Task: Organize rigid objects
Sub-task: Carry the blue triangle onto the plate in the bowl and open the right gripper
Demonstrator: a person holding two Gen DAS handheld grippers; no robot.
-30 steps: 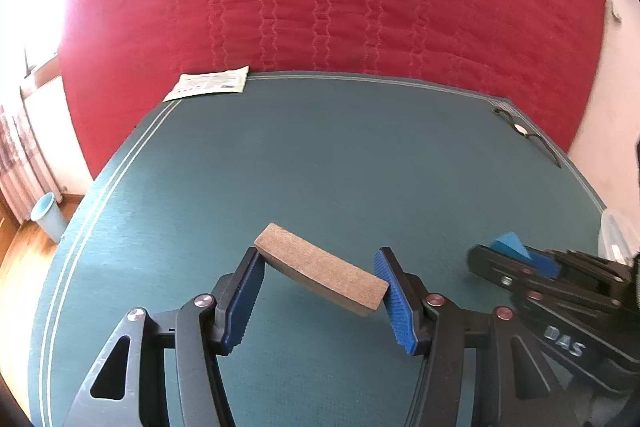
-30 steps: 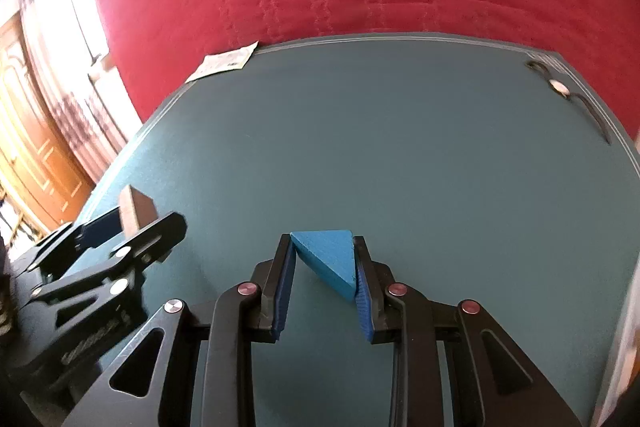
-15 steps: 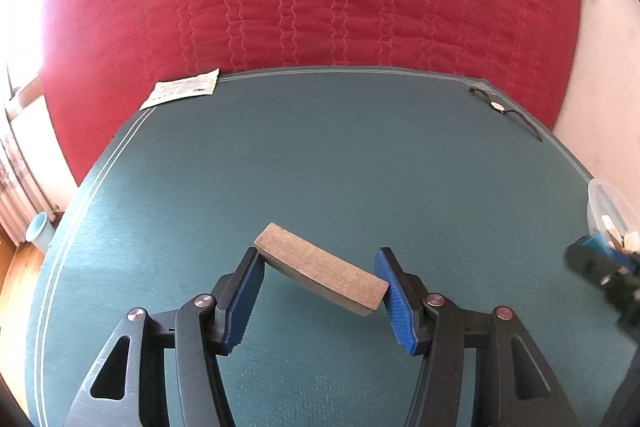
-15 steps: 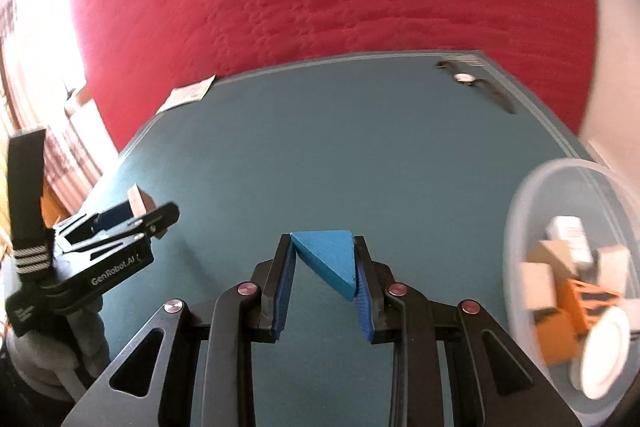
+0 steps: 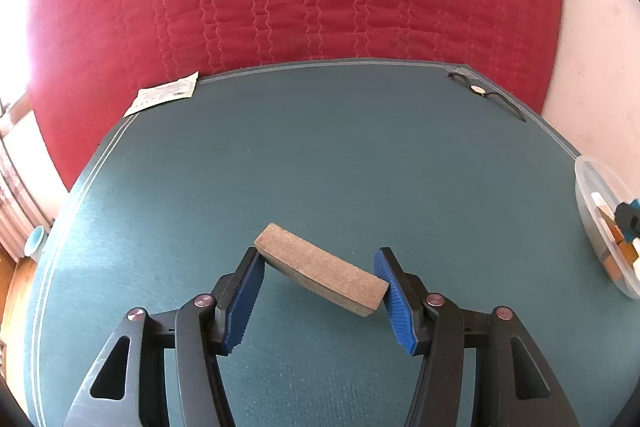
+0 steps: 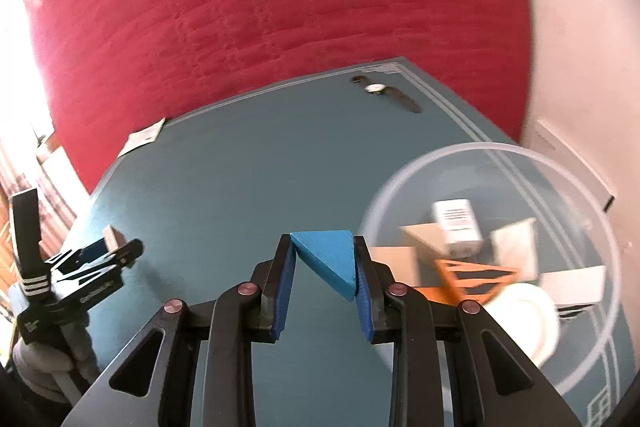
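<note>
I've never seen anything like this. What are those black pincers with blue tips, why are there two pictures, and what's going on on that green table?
Each picture comes from a small camera riding on a hand-held pincer; a person holds one in each hand. There is no robot arm. In the left pincer's view, the left gripper clamps a brown block above the green table. In the right pincer's view, the right gripper pinches a blue wedge close to a clear bowl that already holds several blocks. Far back on the table lie a paper sheet and a wristwatch. The person seems to be gathering hard pieces into the bowl.
</note>
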